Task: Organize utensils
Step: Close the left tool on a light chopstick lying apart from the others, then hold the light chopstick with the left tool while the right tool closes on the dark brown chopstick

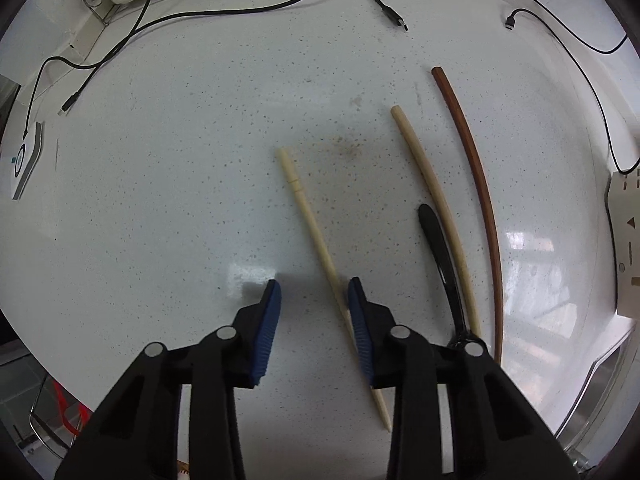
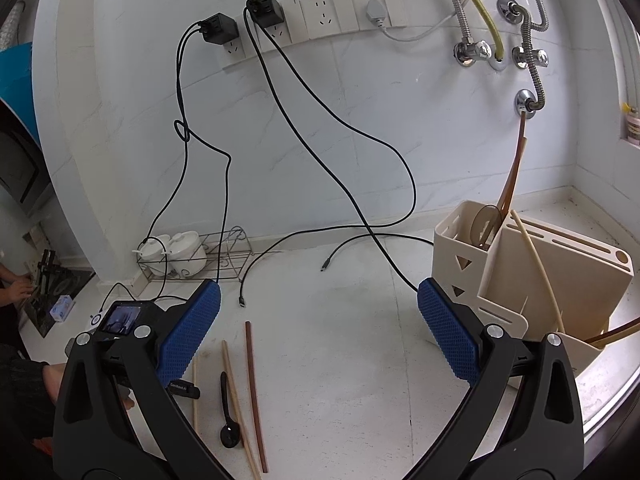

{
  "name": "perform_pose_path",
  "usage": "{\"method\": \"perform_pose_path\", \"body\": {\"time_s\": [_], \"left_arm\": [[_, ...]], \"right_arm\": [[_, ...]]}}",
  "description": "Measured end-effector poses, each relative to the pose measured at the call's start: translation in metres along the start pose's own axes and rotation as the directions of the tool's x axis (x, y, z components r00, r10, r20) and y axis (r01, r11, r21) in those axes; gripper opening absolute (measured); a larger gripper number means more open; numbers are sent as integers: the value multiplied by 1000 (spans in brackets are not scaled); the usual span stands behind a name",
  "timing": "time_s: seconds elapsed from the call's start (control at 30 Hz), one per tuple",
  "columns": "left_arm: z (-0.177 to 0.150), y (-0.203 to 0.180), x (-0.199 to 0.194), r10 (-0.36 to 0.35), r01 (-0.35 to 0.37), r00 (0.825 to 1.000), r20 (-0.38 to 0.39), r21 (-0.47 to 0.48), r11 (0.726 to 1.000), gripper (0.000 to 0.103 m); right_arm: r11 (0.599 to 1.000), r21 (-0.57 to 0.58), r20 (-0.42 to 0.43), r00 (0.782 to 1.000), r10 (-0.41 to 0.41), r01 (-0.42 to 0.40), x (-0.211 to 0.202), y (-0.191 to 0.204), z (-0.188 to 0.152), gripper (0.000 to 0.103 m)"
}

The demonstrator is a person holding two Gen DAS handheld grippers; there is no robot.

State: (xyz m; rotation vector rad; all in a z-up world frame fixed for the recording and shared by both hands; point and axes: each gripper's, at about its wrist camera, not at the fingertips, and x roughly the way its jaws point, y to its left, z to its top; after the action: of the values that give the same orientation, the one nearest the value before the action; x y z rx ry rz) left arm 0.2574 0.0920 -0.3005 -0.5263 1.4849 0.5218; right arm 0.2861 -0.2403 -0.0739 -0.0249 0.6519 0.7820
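— Jaws of the left gripper (image 1: 314, 286): how were they seen?
— Parted, lower centre. A pale chopstick (image 1: 308, 216) was laid on the counter (image 1: 160, 200) between them, close along the right-hand pad, not pinched. A black spoon (image 1: 438, 248), a second pale chopstick (image 1: 432, 188) and a brown chopstick (image 1: 476, 168) were ranged to its right.
— And the right gripper (image 2: 318, 292)?
— Spread wide, nothing gripped. The utensil holder (image 2: 560, 272) was seen at right.

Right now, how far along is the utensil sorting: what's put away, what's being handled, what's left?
Partly done. The beige holder already has a few utensils standing in it. The left gripper straddles the pale chopstick on the counter, one pad beside it, not clamped. The right gripper is open and empty. Left lying: a second pale chopstick, the brown chopstick and the black spoon.
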Motion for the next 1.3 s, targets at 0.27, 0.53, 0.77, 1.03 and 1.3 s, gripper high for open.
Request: {"method": "perform_pose_path", "body": {"time_s": [0.27, 0.53, 0.77, 1.03, 1.3], "left_arm": [[4, 33, -3, -125, 125, 992, -17, -1, 992, 8], [-2, 35, -7, -121, 121, 993, -2, 38, 992, 8], [-2, 50, -9, -136, 134, 991, 14, 77, 988, 4], [3, 62, -20, -135, 131, 991, 13, 183, 974, 0], [4, 84, -16, -180, 180, 984, -11, 114, 977, 0]], "right_arm": [[999, -18, -42, 999, 35, -35, 15, 15, 0, 94], [986, -116, -292, 953, 79, -117, 72, 42, -14, 88], [970, -142, -535, 840, 93, -198, 132, 65, -45, 63], [951, -207, -693, 720, 24, -231, 184, 93, -82, 48], [930, -296, -733, 676, -74, -219, 204, 105, -92, 40]]}}
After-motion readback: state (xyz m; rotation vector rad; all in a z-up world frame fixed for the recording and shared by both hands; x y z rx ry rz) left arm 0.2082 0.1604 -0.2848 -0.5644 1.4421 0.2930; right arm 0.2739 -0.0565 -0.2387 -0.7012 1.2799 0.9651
